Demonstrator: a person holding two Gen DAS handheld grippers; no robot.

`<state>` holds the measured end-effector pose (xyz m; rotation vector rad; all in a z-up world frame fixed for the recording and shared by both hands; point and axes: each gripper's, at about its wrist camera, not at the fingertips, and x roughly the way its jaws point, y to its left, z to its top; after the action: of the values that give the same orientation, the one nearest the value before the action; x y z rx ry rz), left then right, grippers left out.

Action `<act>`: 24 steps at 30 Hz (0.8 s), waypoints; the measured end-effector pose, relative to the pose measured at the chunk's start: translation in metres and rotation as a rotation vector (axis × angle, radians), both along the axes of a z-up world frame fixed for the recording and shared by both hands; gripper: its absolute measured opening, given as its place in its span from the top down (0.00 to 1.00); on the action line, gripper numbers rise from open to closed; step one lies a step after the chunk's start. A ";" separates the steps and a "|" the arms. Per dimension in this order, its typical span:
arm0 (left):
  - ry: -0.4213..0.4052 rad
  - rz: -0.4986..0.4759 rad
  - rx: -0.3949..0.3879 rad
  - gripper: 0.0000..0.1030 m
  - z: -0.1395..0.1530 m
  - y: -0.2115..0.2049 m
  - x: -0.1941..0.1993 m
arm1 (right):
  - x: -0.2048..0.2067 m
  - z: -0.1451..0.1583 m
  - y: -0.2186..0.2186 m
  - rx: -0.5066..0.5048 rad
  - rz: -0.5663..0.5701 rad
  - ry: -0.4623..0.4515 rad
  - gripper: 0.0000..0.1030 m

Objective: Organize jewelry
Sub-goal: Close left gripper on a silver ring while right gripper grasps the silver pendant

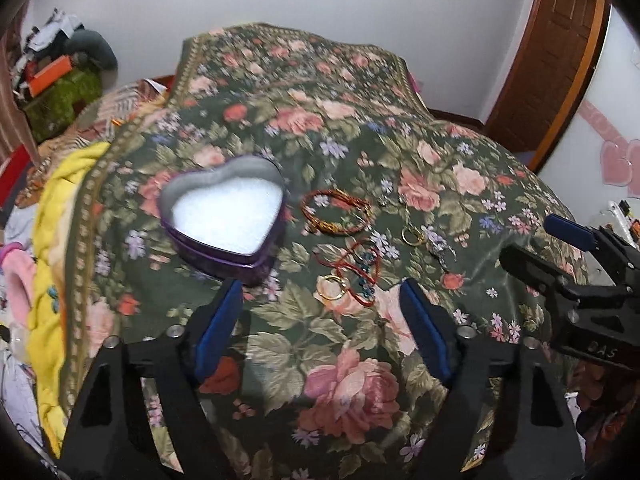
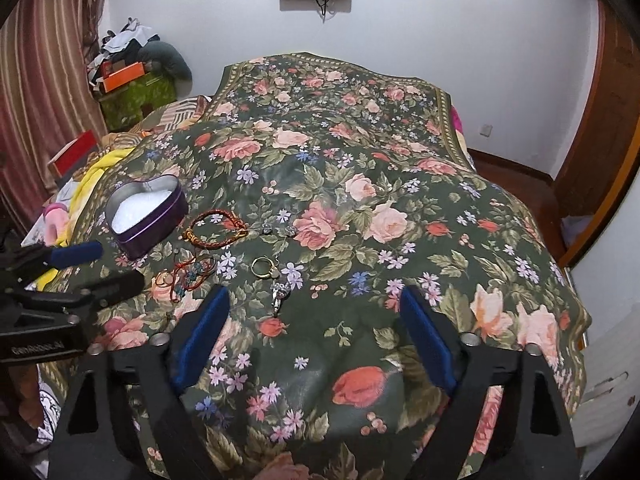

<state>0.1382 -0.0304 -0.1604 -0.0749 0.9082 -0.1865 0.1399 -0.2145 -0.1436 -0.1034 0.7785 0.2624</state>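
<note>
Plainly, with both the left gripper (image 1: pixel 322 292) and right gripper (image 2: pixel 314 300) spread empty above the floral cloth (image 2: pixel 360 184), thin gold rings (image 2: pixel 262 267) beside the heart tin (image 1: pixel 224 216) could slip or snag fabric.

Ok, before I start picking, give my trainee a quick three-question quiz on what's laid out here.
1. True or false: the heart-shaped tin already holds a bracelet.
2. Multiple choice: the red cord bracelet lies (A) inside the tin, (B) on the floral bedspread beside the tin, (C) in the left gripper.
3. How do the jaws of the left gripper and the right gripper stand, and does either hold anything?

Key
1. False: only white padding shows inside.
2. B.
3. Both stand open and hold nothing; they hover over the bedspread, near the gold ring and the other pieces.
</note>
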 end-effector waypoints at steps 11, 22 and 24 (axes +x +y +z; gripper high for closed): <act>0.067 -0.052 -0.021 0.66 -0.021 -0.002 0.019 | 0.021 -0.018 0.017 0.024 0.078 0.089 0.52; 0.071 -0.073 -0.077 0.71 -0.033 0.002 0.027 | 0.039 -0.039 0.021 0.058 0.082 0.199 0.65; 0.068 -0.079 -0.086 0.71 -0.034 0.002 0.027 | 0.042 -0.043 0.023 0.053 0.081 0.209 0.71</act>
<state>0.1655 -0.0280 -0.1948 -0.1259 0.9720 -0.2983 0.1817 -0.1919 -0.1864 -0.0580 0.9760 0.3744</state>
